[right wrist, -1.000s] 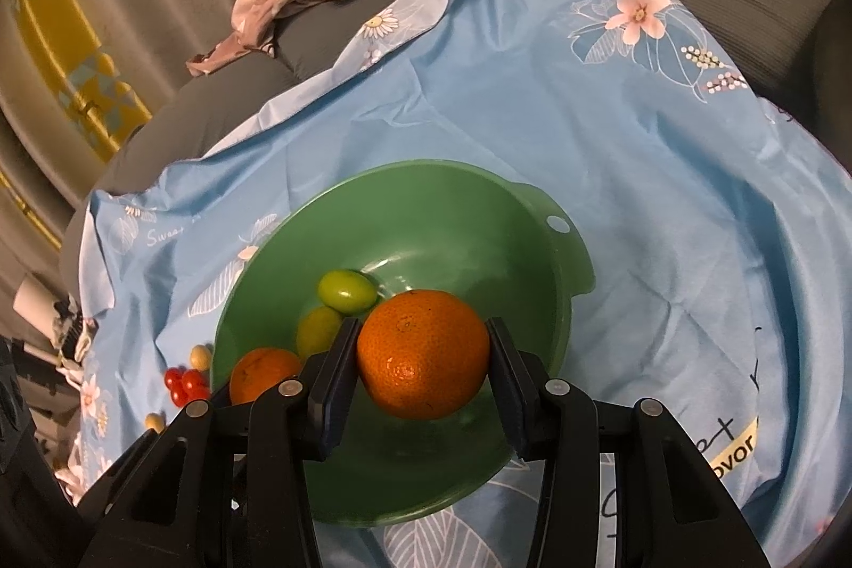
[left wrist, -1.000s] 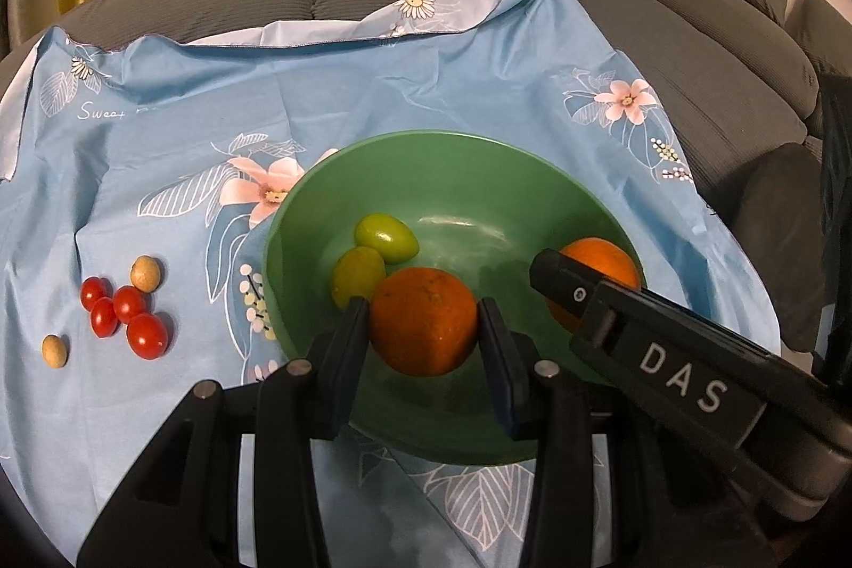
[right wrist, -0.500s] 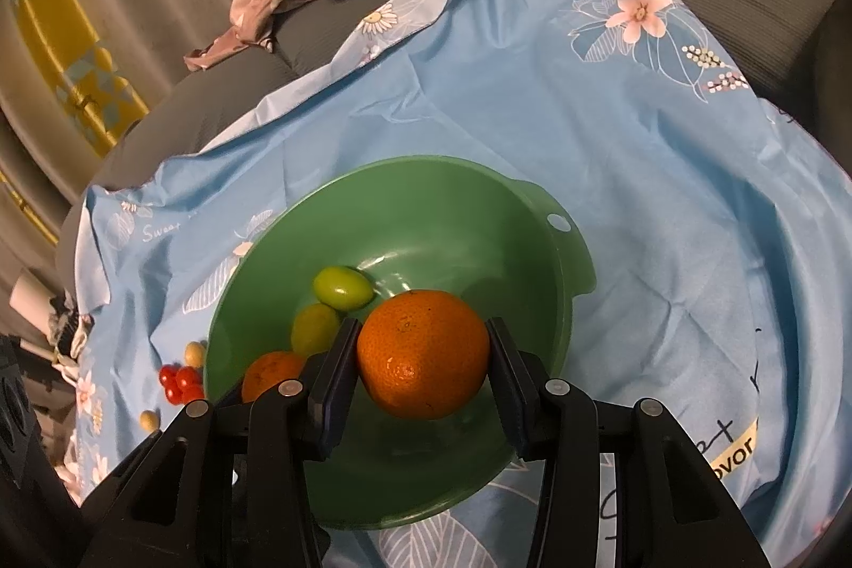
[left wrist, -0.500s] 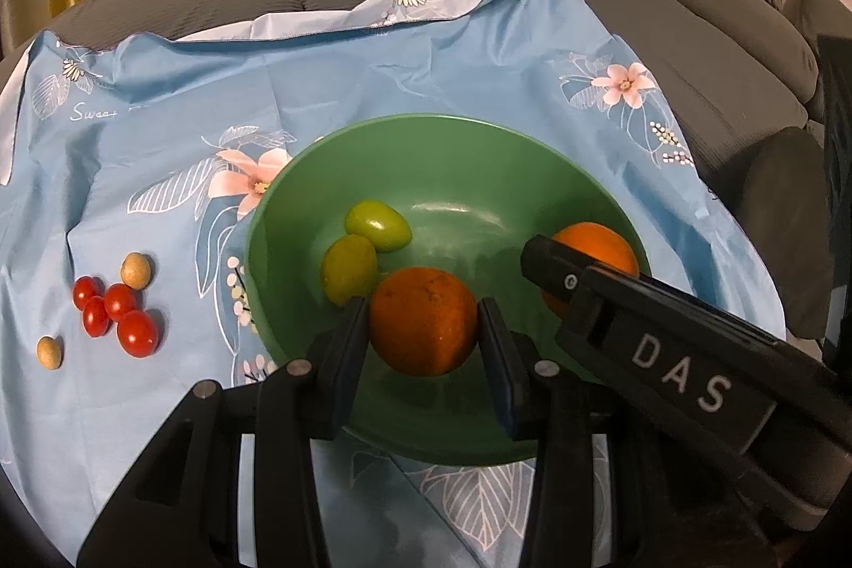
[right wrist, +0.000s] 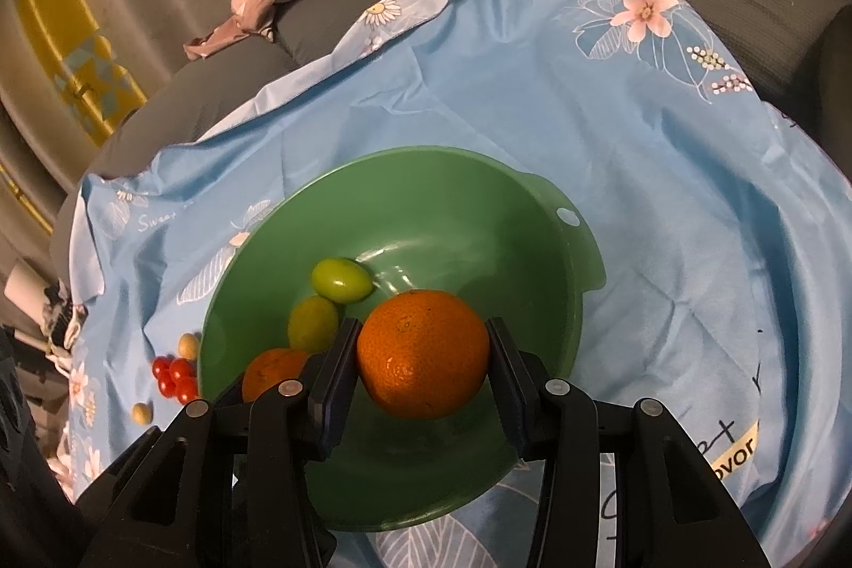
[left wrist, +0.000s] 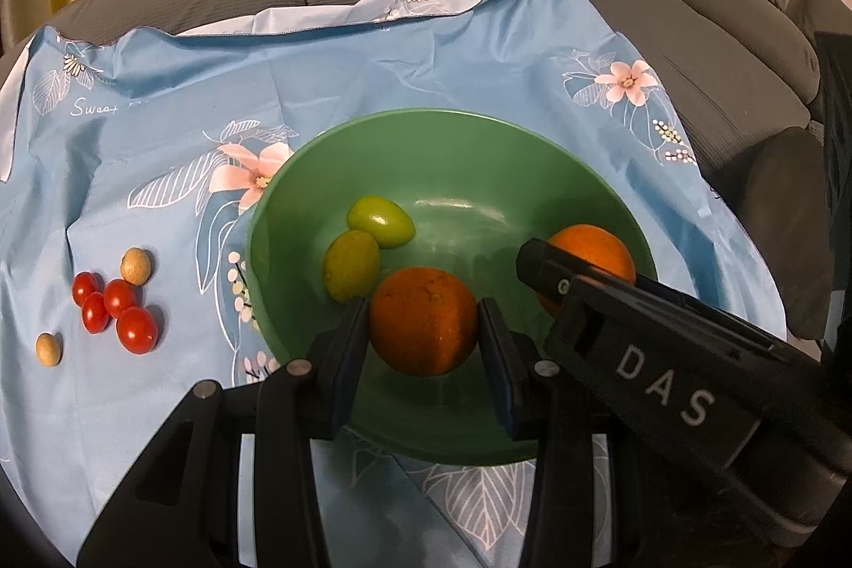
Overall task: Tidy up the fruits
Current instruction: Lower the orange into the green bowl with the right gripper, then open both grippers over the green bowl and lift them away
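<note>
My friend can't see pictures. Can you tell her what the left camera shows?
Black left tongs grip a round orange over a green plastic bowl holding two small green fruits. The right tongs hold another orange beside it; red cherry tomatoes lie on the blue flowered cloth.

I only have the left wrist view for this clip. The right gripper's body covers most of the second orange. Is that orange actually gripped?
Observer: Yes. The right wrist view shows the right gripper with both fingers pressed on the orange, over the bowl.
Operator: Does the bowl have a handle? I see only plain rim.
Observer: It has a flat tab with a small hole, on the rim away from the tomatoes.
Operator: Anything printed on the cloth beyond that side?
Observer: Yes, black lettering and a yellow label near the edge of the cloth.
</note>
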`<state>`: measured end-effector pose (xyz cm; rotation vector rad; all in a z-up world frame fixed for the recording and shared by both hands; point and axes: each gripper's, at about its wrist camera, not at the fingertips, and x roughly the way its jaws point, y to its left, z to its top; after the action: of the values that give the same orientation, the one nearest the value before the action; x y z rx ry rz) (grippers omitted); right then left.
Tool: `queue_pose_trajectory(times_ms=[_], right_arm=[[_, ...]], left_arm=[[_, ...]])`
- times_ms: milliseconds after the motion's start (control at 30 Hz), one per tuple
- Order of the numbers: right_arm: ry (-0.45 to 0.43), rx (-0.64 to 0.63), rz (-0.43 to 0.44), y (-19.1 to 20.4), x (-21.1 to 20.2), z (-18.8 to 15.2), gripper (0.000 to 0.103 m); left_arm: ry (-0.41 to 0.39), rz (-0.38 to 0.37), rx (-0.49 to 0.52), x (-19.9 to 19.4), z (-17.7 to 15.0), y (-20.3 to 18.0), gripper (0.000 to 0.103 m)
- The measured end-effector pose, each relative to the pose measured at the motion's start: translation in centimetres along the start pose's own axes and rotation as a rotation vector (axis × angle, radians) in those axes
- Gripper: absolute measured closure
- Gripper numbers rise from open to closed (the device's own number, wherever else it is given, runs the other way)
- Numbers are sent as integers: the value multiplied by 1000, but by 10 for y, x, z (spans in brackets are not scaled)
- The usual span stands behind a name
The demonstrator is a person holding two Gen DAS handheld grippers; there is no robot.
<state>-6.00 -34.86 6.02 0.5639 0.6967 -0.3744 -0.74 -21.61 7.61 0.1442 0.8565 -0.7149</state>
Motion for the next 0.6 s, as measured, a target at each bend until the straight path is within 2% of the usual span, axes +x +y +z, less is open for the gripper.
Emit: queue_pose_trajectory(times_ms=[600], right_arm=[[3,-18,-21,0,2,-1,55]], left_arm=[[6,10,7,1,0,0,60]])
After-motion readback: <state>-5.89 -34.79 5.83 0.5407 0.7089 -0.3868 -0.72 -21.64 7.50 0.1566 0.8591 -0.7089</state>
